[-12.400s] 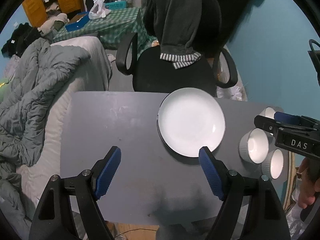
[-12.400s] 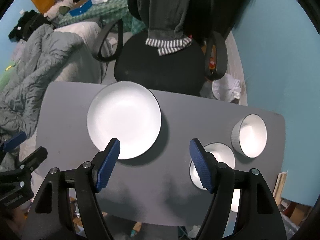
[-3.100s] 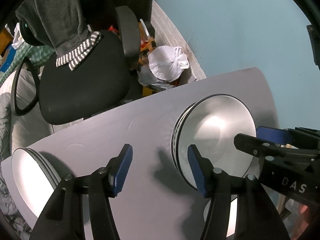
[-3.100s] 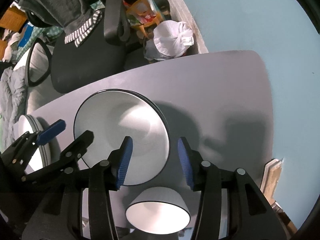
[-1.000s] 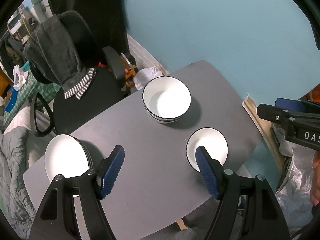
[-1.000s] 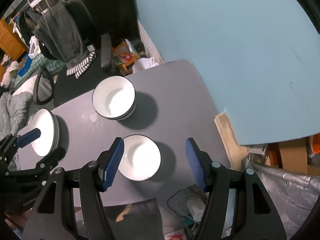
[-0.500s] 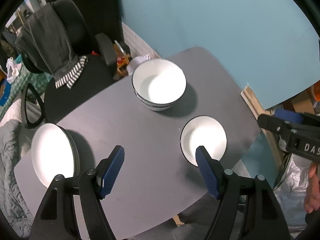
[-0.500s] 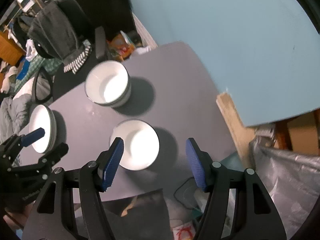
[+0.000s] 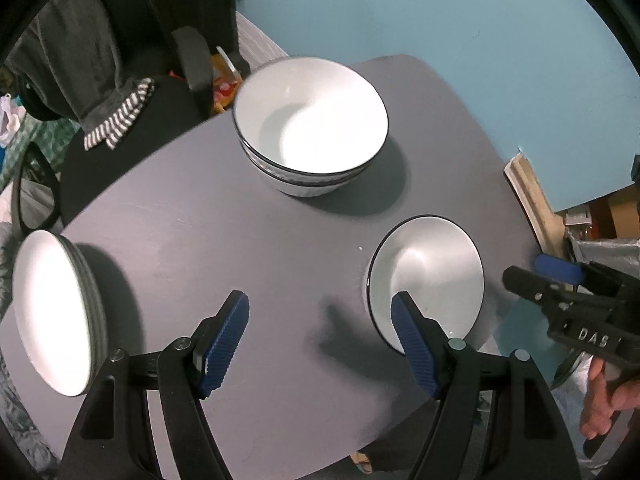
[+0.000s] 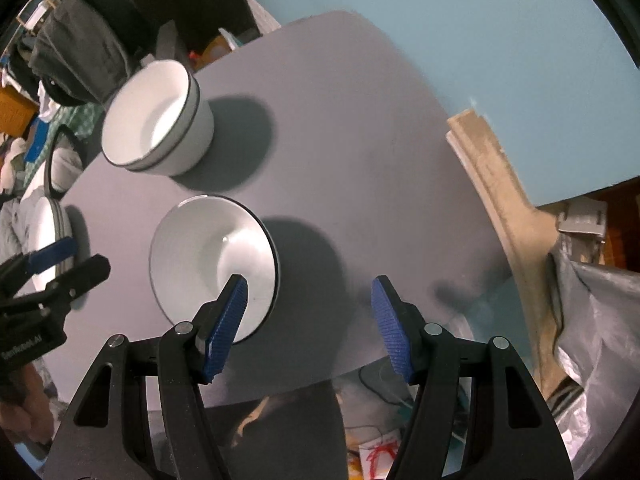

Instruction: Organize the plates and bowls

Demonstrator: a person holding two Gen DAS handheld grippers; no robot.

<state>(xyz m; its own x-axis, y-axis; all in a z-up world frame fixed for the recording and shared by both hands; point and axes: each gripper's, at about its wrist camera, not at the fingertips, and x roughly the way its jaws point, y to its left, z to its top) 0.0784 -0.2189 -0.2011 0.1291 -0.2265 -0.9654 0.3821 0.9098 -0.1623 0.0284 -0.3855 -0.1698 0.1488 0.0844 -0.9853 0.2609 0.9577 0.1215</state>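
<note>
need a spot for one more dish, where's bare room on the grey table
Bare patches: the middle, between the stacked white plates, stacked white bowls and single white bowl; also the grey table on the blue-wall side of both bowls. The near edge by the single bowl is crowded.

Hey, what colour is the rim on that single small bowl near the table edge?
The small bowl is white with a thin black rim, clearest in the left wrist view.

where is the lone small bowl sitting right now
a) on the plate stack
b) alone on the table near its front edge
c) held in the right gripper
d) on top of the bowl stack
b, the small bowl rests directly on the grey table, apart from the bowl stack and plate stack, with nothing gripping it.
</note>
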